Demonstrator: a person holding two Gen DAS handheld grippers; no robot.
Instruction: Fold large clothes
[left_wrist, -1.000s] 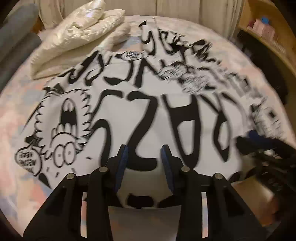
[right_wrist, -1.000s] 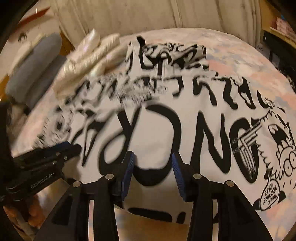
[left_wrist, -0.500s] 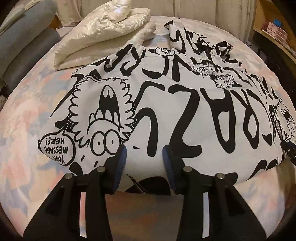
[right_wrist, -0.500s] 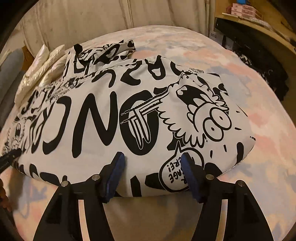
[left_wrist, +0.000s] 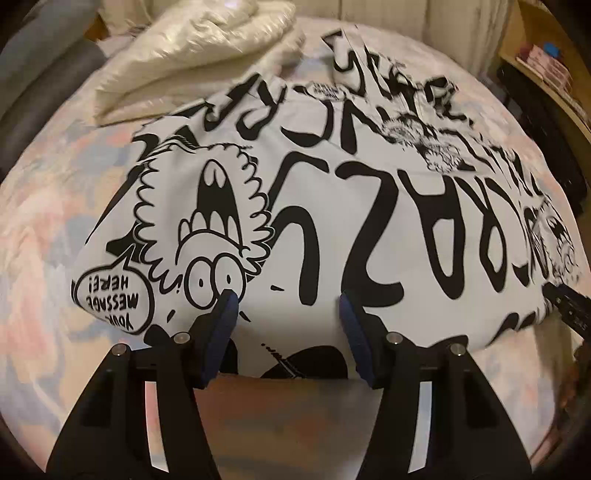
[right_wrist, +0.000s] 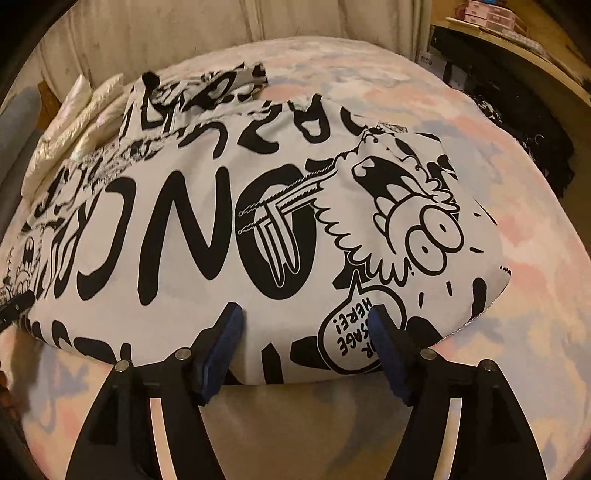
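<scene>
A large white garment (left_wrist: 317, 206) with black graffiti lettering and cartoon faces lies spread over a pastel bedcover (left_wrist: 40, 221). My left gripper (left_wrist: 288, 310) hovers at the garment's near edge, beside a cartoon face and speech bubble. Its jaws are opening, and the cloth lies flat between them, not pressed. At the same edge my right gripper (right_wrist: 304, 321) stands by another speech bubble (right_wrist: 351, 328). Its jaws are opening too, with the pads clear of the cloth. Each gripper's tip shows at the edge of the other's view: the right (left_wrist: 569, 306), the left (right_wrist: 14, 306).
A shiny cream padded item (left_wrist: 192, 55) lies at the far left of the bed, next to a grey cushion (left_wrist: 48, 74). Pale panelling (right_wrist: 184, 37) backs the bed. A wooden shelf (left_wrist: 546, 62) and dark clothing (right_wrist: 517, 122) are on the right.
Both grippers' jaws have widened. The left gripper slid left along the near edge toward the cartoon face. The right one slid right to the speech bubble, so the two are farther apart.
</scene>
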